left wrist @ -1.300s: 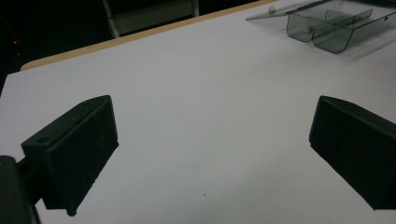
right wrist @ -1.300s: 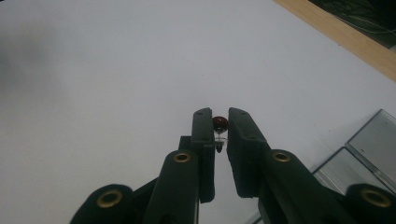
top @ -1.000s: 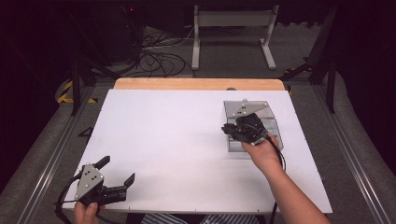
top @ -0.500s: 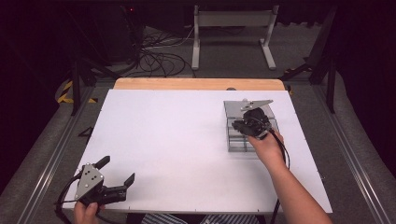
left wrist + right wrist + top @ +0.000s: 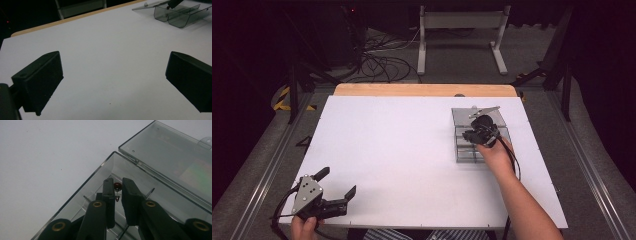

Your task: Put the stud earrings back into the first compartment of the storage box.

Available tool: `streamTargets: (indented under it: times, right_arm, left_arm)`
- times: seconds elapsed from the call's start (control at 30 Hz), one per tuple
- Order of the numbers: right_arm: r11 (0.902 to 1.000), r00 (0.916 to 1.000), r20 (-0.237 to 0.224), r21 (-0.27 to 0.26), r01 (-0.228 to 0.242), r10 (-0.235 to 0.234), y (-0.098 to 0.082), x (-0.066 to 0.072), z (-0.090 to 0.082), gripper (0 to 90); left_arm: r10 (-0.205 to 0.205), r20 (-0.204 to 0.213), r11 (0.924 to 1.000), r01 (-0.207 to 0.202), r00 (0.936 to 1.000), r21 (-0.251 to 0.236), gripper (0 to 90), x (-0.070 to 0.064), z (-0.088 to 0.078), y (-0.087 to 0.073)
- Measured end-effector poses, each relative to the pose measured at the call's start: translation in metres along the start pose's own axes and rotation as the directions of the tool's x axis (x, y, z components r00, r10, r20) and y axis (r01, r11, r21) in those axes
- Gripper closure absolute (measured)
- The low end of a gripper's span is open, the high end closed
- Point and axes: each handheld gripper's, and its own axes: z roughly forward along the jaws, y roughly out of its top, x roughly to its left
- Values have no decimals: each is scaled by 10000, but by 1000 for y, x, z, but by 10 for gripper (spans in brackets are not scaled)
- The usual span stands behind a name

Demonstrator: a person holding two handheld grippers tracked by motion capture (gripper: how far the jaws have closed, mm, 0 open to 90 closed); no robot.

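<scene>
On white table [image 5: 412, 165], left gripper [image 5: 337, 187] gapes empty; right gripper [image 5: 117, 192] pinches bead [image 5: 117, 186].

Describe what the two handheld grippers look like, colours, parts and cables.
Both are black. The left gripper carries a grey three-cornered plate and blocky black jaws, with a black cable trailing. The right gripper has slim black jaws with brass-coloured rivets; a black cable runs along the bare forearm.

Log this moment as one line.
right gripper: shut on small dark red piece, over open clear box | left gripper: open, idle above table
</scene>
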Motion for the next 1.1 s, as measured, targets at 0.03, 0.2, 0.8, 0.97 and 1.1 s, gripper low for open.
streamTargets:
  times: [0.03, 0.2, 0.8, 0.97, 1.1]
  right_arm:
    - [10000, 10000, 13, 40, -25, 25, 0, 0, 1, 813]
    - [10000, 10000, -60, 22, -10, 11, 1, 1, 3, 723]
    - [9783, 9961, -592, -2005, 516, -647, 4, 33, -54, 124]
    - [9656, 9917, -851, -2494, 728, -968, -3, 46, -71, 66]
    - [9551, 9880, -921, -2811, 938, -1241, -11, 55, -83, 54]
  left_arm:
    - [-3, 3, 10000, 3, 10000, -7, 17, 0, 0, 0]
    - [14, -12, 10000, -14, 10000, -12, 17, 0, 0, 0]
    - [-9, 33, 10000, 10, 10000, -19, 17, 0, 0, 0]
    - [-27, 29, 10000, 27, 10000, -15, 17, -1, 0, 0]
    - [-16, 10, 10000, 16, 10000, -32, 17, -1, 0, 0]
